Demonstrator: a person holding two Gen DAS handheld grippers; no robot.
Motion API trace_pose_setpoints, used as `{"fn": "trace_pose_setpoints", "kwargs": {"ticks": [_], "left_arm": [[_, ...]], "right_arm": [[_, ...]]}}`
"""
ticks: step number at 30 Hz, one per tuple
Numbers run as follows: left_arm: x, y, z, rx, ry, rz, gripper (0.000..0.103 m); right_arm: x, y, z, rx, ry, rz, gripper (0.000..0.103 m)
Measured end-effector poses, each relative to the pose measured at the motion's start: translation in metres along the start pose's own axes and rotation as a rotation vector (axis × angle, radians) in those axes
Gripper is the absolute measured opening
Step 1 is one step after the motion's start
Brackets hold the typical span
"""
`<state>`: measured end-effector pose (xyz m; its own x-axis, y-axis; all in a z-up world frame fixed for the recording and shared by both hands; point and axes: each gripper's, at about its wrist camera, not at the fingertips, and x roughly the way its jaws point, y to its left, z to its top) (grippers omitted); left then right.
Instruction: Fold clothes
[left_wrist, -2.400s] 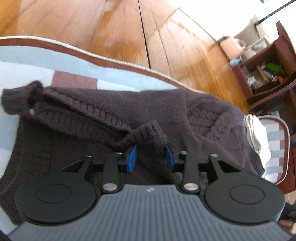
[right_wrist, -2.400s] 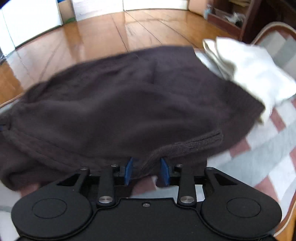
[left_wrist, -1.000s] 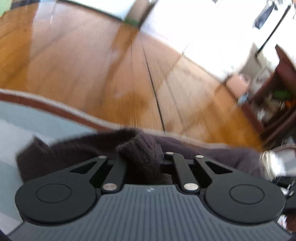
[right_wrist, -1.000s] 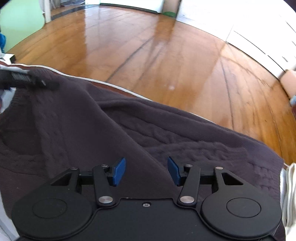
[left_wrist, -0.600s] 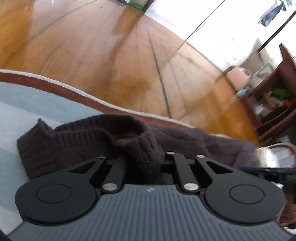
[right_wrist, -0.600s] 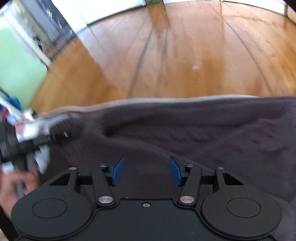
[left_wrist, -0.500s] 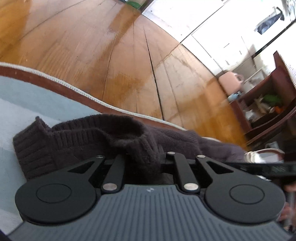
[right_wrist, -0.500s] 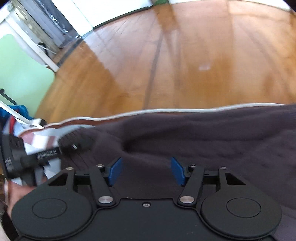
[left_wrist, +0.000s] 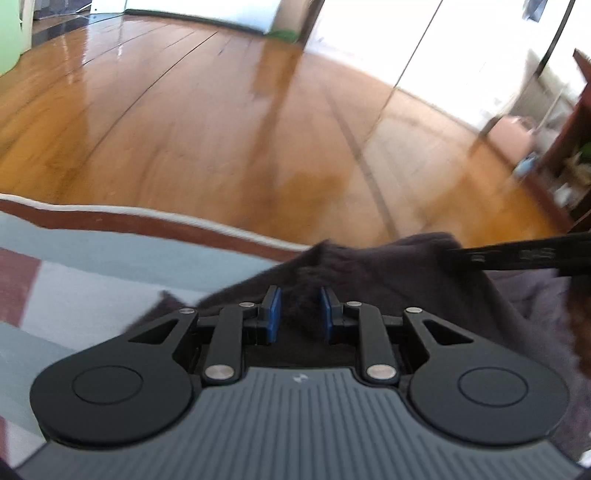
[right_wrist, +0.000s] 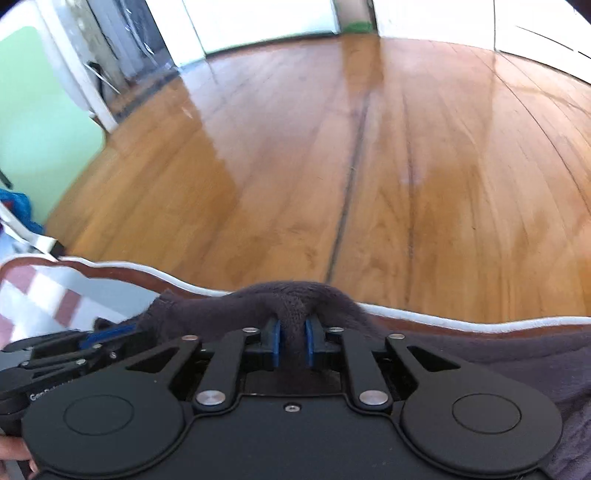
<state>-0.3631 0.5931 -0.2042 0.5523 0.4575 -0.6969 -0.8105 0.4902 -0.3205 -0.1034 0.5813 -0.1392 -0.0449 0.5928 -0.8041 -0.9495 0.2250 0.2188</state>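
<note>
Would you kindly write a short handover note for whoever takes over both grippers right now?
Left gripper: its jaws are opening, with a fold of the dark brown knitted sweater between the blue pads.
Right gripper: its jaws are closing, and a bunched ridge of the same sweater sits between its pads.
The sweater lies at the far edge of the checked blue, white and red blanket, near the wooden floor.
Done: sweater gathered at that edge.
Left: finish the fold, smooth it flat.

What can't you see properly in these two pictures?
- Left wrist view: most of the dark sweater is hidden behind the left gripper, whose fingers are opening.
- Left wrist view: the shelves are blurred and cut off by the edge.
- Right wrist view: the right gripper, closing on the sweater, hides it.
</note>
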Motion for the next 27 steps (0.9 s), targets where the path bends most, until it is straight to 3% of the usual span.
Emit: {"fn": "trace_pose_setpoints", "kwargs": {"ticks": [1,4,8,11,14,16,19,24,27], "left_arm": [[-0.003,0.007,0.003,-0.010,-0.003,0.025,0.021],[-0.015,0.026,0.012,-0.040,-0.022,0.076,0.021],[-0.037,0.027,0.022,-0.067,-0.073,-0.011,0.021],[-0.041,0.000,0.022,0.019,-0.062,-0.036,0.024],[-0.039,-0.028,0.011,0.079,-0.014,-0.053,0.029],[-0.037,-0.041,-0.001,0.062,0.038,-0.128,0.030],[-0.034,-0.055,-0.021,0.086,0.122,-0.198,0.030],[-0.039,-0.074,-0.043,0.204,0.179,-0.101,0.031],[-0.047,-0.064,-0.043,0.146,0.175,-0.083,0.036]], "right_arm": [[-0.003,-0.001,-0.002,0.002,0.008,-0.033,0.031],[-0.031,-0.010,-0.018,0.060,-0.043,-0.086,0.035],[-0.097,-0.035,-0.068,0.149,-0.132,-0.074,0.047],[-0.138,-0.057,-0.118,0.162,-0.150,-0.179,0.049],[-0.168,-0.081,-0.161,0.175,-0.118,-0.305,0.049],[-0.187,-0.101,-0.186,0.205,-0.096,-0.374,0.050],[-0.207,-0.127,-0.214,0.339,-0.099,-0.398,0.058],[-0.207,-0.156,-0.249,0.513,-0.068,-0.386,0.069],[-0.188,-0.165,-0.261,0.542,-0.062,-0.391,0.071]]}}
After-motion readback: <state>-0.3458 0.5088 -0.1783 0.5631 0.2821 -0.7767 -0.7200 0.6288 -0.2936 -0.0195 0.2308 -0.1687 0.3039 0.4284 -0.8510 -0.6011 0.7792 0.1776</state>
